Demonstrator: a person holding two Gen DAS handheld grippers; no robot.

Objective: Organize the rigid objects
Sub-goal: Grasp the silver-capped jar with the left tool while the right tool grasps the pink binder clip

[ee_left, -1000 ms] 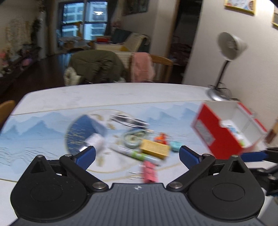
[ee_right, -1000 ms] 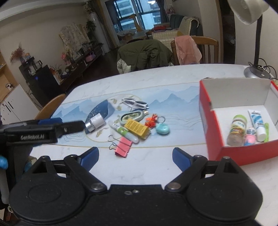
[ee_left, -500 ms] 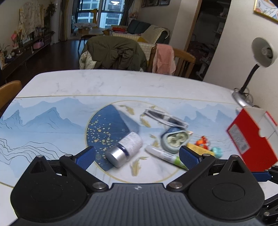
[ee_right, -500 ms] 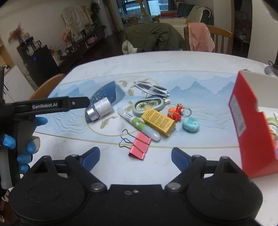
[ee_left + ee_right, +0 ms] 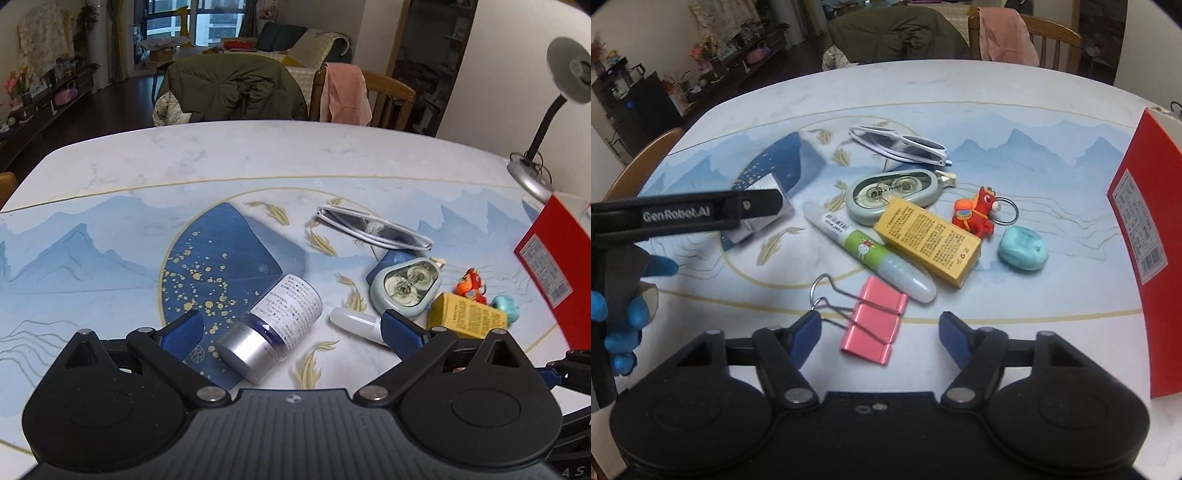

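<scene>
Both grippers have dropped closer to the clutter since a second ago, and the red box [image 5: 1137, 236] has slid to the frame edge at 3 o'clock in both views. Left gripper [image 5: 291, 328] hangs spread, pinching nothing, with the silver-capped bottle [image 5: 273, 325] lying on its side between the pads, not yet touched. Right gripper [image 5: 879, 336] is likewise spread and empty, the pink binder clip [image 5: 875, 325] just ahead of it at 12 o'clock on the desk [image 5: 923, 96]. Beyond lie the glue stick [image 5: 868, 251], yellow carton [image 5: 927, 240], tape dispenser [image 5: 894, 195], sunglasses [image 5: 901, 146], red horse keyring [image 5: 979, 216] and teal lump [image 5: 1023, 249].

Risk, as I judge it: the bottle is round and lying down, so an off-centre squeeze could roll it toward the glue stick at 3 o'clock. The clip's wire handles could snag a pad.
</scene>
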